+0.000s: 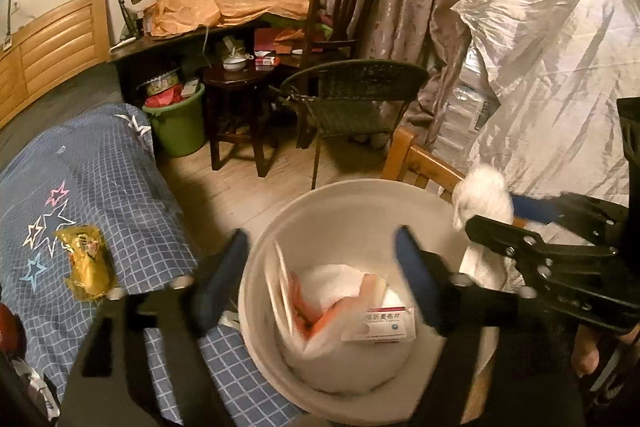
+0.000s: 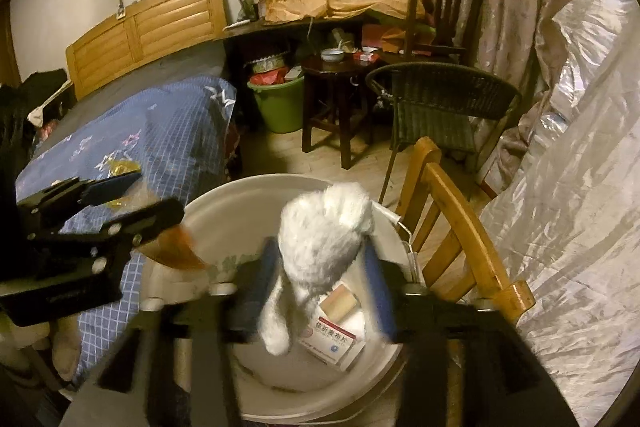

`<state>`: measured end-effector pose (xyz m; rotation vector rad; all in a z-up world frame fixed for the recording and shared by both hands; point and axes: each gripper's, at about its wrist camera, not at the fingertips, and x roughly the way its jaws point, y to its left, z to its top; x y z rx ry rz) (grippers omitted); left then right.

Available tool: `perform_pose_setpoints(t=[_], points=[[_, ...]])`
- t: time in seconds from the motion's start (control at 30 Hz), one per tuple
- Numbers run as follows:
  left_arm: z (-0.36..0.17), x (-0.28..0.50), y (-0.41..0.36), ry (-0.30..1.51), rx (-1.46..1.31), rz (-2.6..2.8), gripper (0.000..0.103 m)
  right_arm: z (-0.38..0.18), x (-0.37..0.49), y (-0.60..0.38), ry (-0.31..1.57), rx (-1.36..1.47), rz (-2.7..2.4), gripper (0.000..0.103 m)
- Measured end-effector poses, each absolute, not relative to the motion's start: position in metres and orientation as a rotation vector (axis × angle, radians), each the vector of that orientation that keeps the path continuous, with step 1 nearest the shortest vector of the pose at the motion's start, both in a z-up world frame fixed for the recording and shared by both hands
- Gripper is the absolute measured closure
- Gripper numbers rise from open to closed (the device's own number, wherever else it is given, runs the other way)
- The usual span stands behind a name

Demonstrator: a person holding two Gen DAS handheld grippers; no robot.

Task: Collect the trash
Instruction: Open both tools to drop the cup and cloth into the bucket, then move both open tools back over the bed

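Note:
A white bucket (image 1: 352, 195) beside the bed holds a medicine box (image 1: 384, 323), white paper and an orange-and-white wrapper; it also shows in the right wrist view (image 2: 240, 199). My right gripper (image 2: 320, 287) is shut on a crumpled white tissue (image 2: 320, 243) above the bucket; this gripper (image 1: 492, 217) with the tissue (image 1: 484, 195) shows at the bucket's right rim. My left gripper (image 1: 320, 275) is open and empty over the bucket's left rim, seen in the right wrist view (image 2: 136, 195). A yellow wrapper (image 1: 86, 261) lies on the blue checked quilt (image 1: 100, 179).
A wooden chair (image 2: 452, 223) stands right of the bucket, next to a silvery plastic cover (image 1: 560, 87). Beyond are a wicker chair (image 1: 356, 95), a dark stool (image 1: 236, 107), a green bin (image 1: 180, 123) full of rubbish and a cluttered desk (image 1: 168, 43).

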<state>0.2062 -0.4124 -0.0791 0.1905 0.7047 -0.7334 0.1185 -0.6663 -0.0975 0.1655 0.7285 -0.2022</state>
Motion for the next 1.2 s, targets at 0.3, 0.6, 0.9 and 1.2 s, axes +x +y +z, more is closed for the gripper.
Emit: perform_pose_setpoints(t=[0.3, 0.6, 0.9, 1.2], points=[[-0.075, 0.204, -0.399, 0.699, 0.181, -0.724, 0.026, -0.092, 0.103, -0.661, 0.702, 0.173, -0.221, 0.043], [-0.061, 0.180, -0.347, 0.666, 0.175, -0.719, 0.026, -0.062, 0.068, -0.600, 0.560, 0.152, -0.118, 0.043], [-0.071, 0.147, -0.202, 0.674, 0.130, -0.534, 0.026, -0.072, 0.069, -0.475, 0.522, 0.118, 0.164, 0.039], [-0.090, 0.141, -0.011, 0.732, 0.054, -0.243, 0.026, -0.091, 0.089, -0.357, 0.611, 0.067, 0.405, 0.036]])
